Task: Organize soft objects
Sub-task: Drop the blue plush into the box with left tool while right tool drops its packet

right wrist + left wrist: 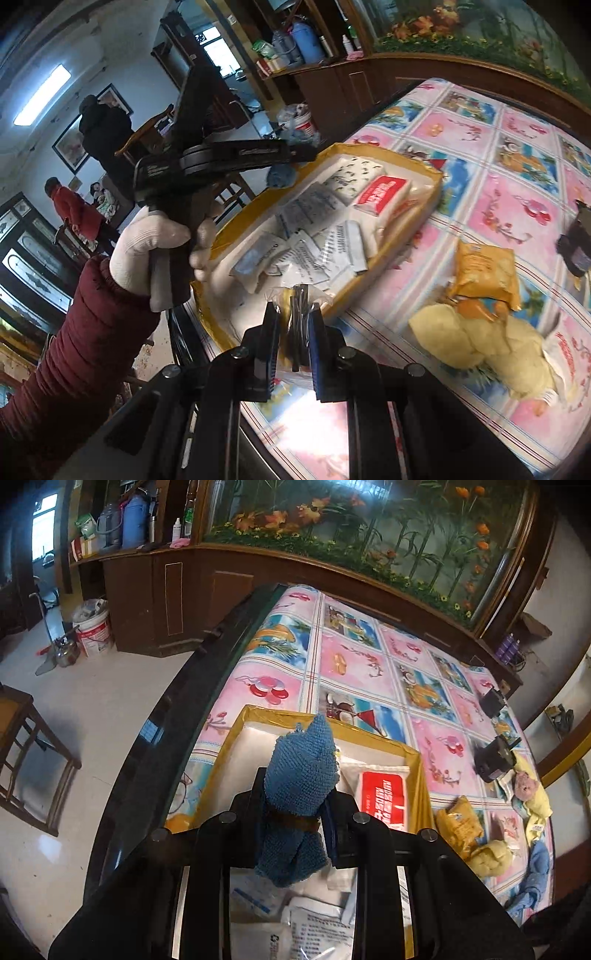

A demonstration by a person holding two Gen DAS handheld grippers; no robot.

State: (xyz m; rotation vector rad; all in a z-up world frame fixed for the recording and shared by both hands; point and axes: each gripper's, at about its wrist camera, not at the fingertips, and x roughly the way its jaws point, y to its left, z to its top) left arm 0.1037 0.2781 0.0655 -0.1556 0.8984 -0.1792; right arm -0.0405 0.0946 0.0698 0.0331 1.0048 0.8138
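Note:
My left gripper [295,801] is shut on a rolled blue towel [301,775] tied with a brown band, held above the yellow-rimmed box [419,775]. The box holds a red-and-white tissue pack [384,794] and several white packets. In the right wrist view the left gripper [291,158] holds the blue towel [281,176] over the box's far corner [432,184]. My right gripper [294,325] is shut on a clear plastic packet with dark contents [297,310], just above the box's near edge.
On the patterned tablecloth [498,192] lie a yellow snack bag [484,273], a pale yellow plush [480,343], a blue cloth [535,878] and black clips [495,760]. The table's dark edge [166,738] drops to the floor at left. People stand in the room [74,210].

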